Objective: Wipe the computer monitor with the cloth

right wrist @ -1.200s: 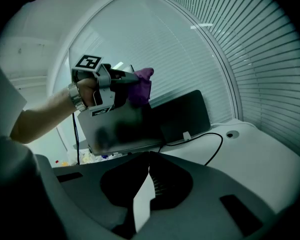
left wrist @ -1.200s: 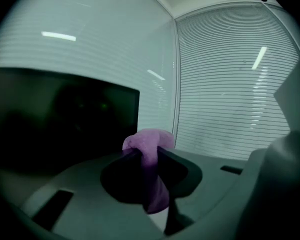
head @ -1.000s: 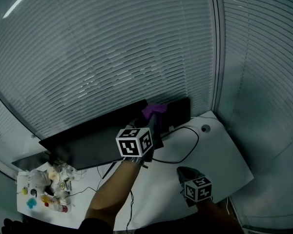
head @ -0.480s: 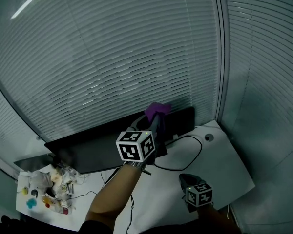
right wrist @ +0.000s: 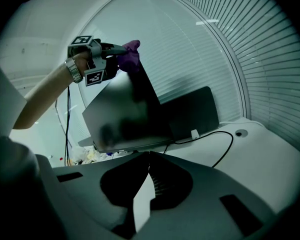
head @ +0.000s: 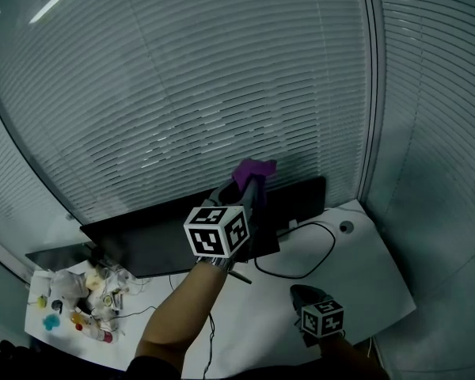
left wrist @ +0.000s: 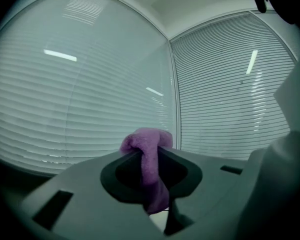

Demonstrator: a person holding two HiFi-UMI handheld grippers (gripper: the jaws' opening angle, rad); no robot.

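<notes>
The dark monitor (head: 162,240) stands on the white desk (head: 364,271), its screen (right wrist: 130,116) facing my right gripper view. My left gripper (head: 251,190) is raised above the monitor's top right edge, shut on a purple cloth (head: 253,169). In the left gripper view the cloth (left wrist: 151,171) bunches out past the jaw tips and hangs down between them, with only blinds beyond. The right gripper view shows the cloth (right wrist: 130,57) at the monitor's upper corner; I cannot tell whether it touches. My right gripper (head: 299,291) is low at the desk's front, shut and holding nothing.
A black cable (head: 305,266) loops over the desk right of the monitor, near a round grommet hole (head: 346,227). Small bottles and clutter (head: 79,299) crowd the desk's left end. Closed window blinds (head: 222,77) run behind the desk. A second dark panel (right wrist: 192,111) stands behind the monitor.
My left gripper has risen with the purple cloth, from against the monitor's upper right part to above its top edge. My right gripper has barely moved.
</notes>
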